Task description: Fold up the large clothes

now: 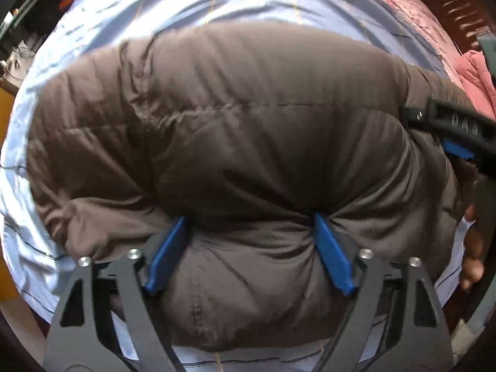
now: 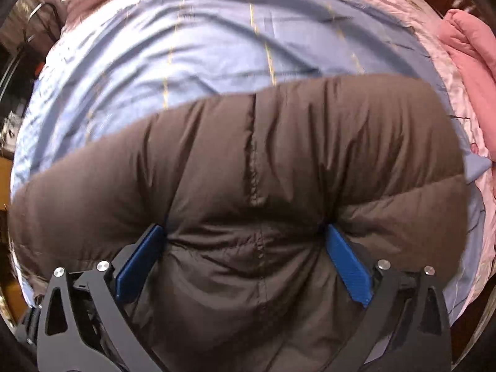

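A puffy brown quilted jacket (image 1: 248,130) fills the left wrist view and lies bunched over a light blue bed sheet (image 1: 217,3). My left gripper (image 1: 249,238) is shut on a thick fold of the jacket, whose blue pads (image 1: 333,254) press into the fabric on both sides. My right gripper (image 2: 245,248) is shut on another thick fold of the same jacket (image 2: 263,155). The right gripper also shows in the left wrist view (image 1: 455,136), gripping the jacket's right end.
The blue sheet (image 2: 201,46) with thin yellow stripes covers the bed, over a pink quilt (image 2: 465,117). A pink garment (image 2: 471,46) lies at the right edge. Dark furniture and clutter (image 1: 18,46) stand beyond the bed at left.
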Tool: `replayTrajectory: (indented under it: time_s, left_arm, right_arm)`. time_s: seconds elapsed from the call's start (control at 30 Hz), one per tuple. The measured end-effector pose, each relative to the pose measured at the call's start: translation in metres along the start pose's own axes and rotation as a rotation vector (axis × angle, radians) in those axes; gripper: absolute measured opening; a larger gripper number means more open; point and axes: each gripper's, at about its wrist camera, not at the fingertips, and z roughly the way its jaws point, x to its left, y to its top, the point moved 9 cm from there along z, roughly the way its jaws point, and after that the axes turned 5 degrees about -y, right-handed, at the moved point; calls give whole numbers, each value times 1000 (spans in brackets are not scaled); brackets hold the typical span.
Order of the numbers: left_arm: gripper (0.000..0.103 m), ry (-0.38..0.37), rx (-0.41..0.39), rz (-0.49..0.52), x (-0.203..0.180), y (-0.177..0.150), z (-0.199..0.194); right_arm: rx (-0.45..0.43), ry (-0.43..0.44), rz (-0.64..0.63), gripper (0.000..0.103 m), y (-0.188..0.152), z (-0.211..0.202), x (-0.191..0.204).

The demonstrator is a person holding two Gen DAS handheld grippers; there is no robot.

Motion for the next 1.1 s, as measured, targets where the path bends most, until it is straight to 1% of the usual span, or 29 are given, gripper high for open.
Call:
replayTrajectory:
  time_s: [0.03,0.07,0.1,0.13,0.17,0.2,0.23,0.3,0.33,0.4,0.47,0.53,0.63,0.7,0.8,1.1]
  left_arm:
    - [90,12,6,26,0,2,4]
    - [90,10,13,31,0,4,3]
    - [85,2,19,21,3,9,0]
    - [76,-15,8,11,2,10,-11]
    - [74,-25,-30,20,0,15,-27]
    - [74,-19,-66,37,-1,20,-38]
    - [73,-18,-105,58,-4,24,-50]
    - [73,-63,-125,86,-16,26,-59]
    - [73,-96,-124,98,-23,26,-58]
    - [73,-97,-102,128,-33,24,-46]
    - [75,-95,-79,135,-41,19,-28]
    - [84,-70,-65,138,-46,14,-13]
    - [89,-24,-62,171,-52,9,0]
    - [90,1,-61,194,-56,9,5]
    - [91,13,-59,198,-56,10,9]
    - [93,26,-51,204,-55,8,18]
  right_arm:
    - [6,0,-1,102,-3,6,-2]
    - [11,1,3,102,-7,7,-5]
    - [11,6,10,102,-8,3,-6]
    - [0,19,22,102,-6,-4,-7]
    - [-22,28,27,102,-6,-14,-10]
    - [-55,22,23,102,-6,-26,-14]
    - [-95,-2,19,102,-6,-38,-21]
    - [-137,-49,41,102,-4,-45,-45]
    - [-139,-66,68,102,-3,-42,-61]
    - [-89,-74,119,101,-4,-26,-86]
    - [-48,-67,132,101,-6,-9,-98]
    - [-34,-90,85,102,-9,1,-96]
    - [-24,-98,81,102,-13,14,-94]
    - [-15,-83,106,102,-15,22,-95]
    - [-6,-79,109,102,-16,30,-94]
    - [4,-52,108,102,-19,48,-93]
